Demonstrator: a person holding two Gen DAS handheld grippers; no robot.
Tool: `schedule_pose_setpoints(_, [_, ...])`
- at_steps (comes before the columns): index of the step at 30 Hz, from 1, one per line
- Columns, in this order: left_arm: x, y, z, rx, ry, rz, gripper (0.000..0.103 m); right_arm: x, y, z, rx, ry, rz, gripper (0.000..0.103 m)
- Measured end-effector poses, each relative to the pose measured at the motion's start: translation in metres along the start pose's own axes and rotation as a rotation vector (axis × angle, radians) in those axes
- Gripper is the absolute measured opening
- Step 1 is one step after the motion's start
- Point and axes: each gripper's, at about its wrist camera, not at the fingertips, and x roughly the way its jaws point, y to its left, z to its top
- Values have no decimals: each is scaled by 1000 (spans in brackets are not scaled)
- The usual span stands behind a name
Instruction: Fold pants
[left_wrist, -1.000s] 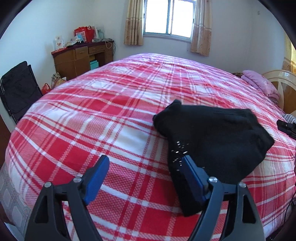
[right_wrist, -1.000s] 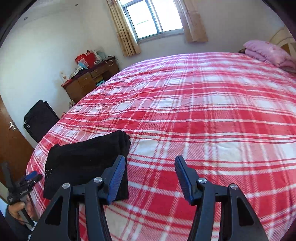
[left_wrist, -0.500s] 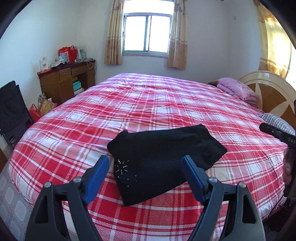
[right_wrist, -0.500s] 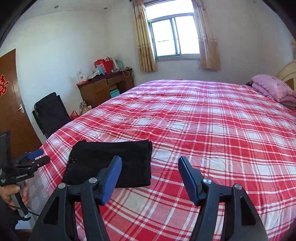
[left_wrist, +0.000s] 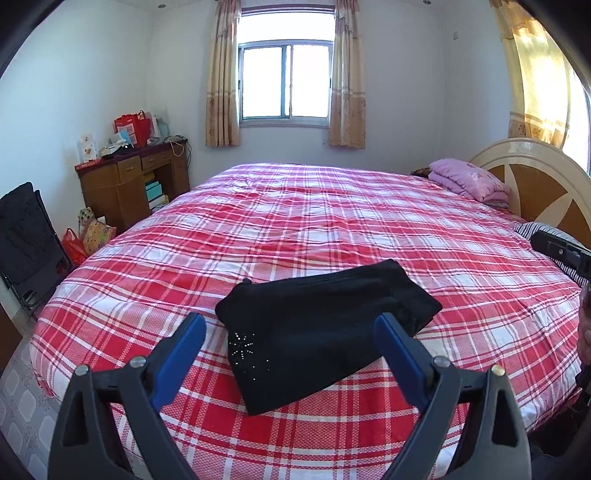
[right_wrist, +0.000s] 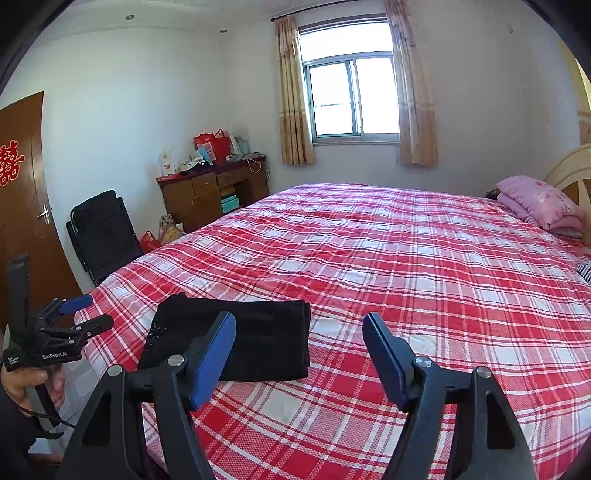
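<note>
The black pants (left_wrist: 317, 328) lie folded into a compact rectangle near the front edge of the red plaid bed (left_wrist: 332, 221); a small sparkly star pattern shows on them. My left gripper (left_wrist: 290, 332) is open and empty, raised above and in front of the pants. In the right wrist view the pants (right_wrist: 258, 339) lie at lower left. My right gripper (right_wrist: 299, 332) is open and empty, held above the bed to the right of the pants. The left gripper (right_wrist: 83, 312) also shows there at far left, held off the bed's corner.
A pink folded quilt (left_wrist: 469, 181) and the headboard (left_wrist: 535, 177) are at the far right. A wooden desk (left_wrist: 129, 181) with bags and a black folding chair (left_wrist: 26, 240) stand left of the bed. A brown door (right_wrist: 22, 206) is at far left.
Both grippers have pulled up and back from the bed, away from the folded pants. The pants have stayed in place.
</note>
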Motion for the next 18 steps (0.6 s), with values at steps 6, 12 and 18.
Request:
schedule_pose_setpoints(6, [-5, -1, 2, 2, -17, 4, 101, -6, 2, 2, -11, -5, -1, 73])
schedule_pose_setpoints(12, [-7, 0, 2, -3, -23, 10, 101, -10, 6, 2, -28, -11, -13, 73])
schedule_pose_setpoints(18, [-6, 0, 2, -1, -16, 15, 101, -13, 10, 3, -47, -22, -28, 73])
